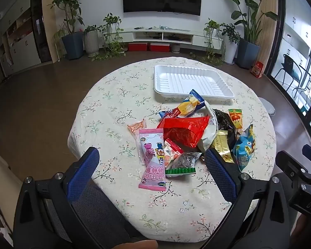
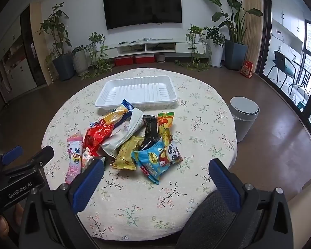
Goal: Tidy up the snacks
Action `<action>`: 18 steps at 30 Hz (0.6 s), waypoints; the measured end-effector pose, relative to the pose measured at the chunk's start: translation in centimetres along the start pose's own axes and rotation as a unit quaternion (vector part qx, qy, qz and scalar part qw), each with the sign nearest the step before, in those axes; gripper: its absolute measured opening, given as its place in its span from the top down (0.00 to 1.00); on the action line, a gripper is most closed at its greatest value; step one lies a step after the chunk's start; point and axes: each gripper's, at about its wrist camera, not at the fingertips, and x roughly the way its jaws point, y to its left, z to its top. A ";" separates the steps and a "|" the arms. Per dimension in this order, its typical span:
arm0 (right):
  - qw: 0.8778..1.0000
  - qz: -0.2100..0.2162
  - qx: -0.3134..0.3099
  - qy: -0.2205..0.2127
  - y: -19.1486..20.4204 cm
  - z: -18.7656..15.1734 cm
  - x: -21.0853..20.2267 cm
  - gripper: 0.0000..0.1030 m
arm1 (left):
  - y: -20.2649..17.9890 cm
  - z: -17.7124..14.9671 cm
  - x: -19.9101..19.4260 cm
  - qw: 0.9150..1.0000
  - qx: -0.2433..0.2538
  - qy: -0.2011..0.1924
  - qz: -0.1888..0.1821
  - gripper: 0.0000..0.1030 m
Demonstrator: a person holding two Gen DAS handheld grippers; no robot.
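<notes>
Lying in a loose heap on the round counter (image 1: 105, 103) with its floral cloth, the snack packets (image 2: 132, 141) sit just in front of a white ribbed tray (image 2: 137, 92), which holds nothing. A blue-and-yellow cake bar (image 1: 189, 105) at the far end of the heap touches the tray's near rim. A red foil packet (image 1: 182, 130) lies in the middle, a pink cartoon-printed packet (image 1: 152, 159) at the left edge, and a gold packet (image 2: 127, 153) and a blue panda packet (image 2: 157, 159) at the near right. The left gripper (image 1: 152, 155) hovers above the near side of the heap, its blue-padded fingers (image 1: 87, 166) spread wide and holding nothing. The right gripper (image 2: 156, 168) hangs likewise over the counter, fingers (image 2: 224, 178) wide apart and bare. A grey bin (image 2: 243, 118) stands on the floor beside the counter.
</notes>
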 end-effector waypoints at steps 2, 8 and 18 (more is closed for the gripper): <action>1.000 -0.001 -0.001 0.002 -0.1 -0.2 0.1 0.00 | 0.1 0.0 0.0 1.000 0.000 0.006 0.000 0.00; 1.000 -0.007 -0.011 0.018 0.3 -0.2 0.4 0.00 | 0.3 0.1 -0.2 1.000 0.004 0.009 0.005 0.00; 0.999 -0.014 -0.022 0.042 0.8 -0.5 1.0 0.00 | 0.2 -0.4 0.3 1.000 -0.005 0.002 0.001 0.00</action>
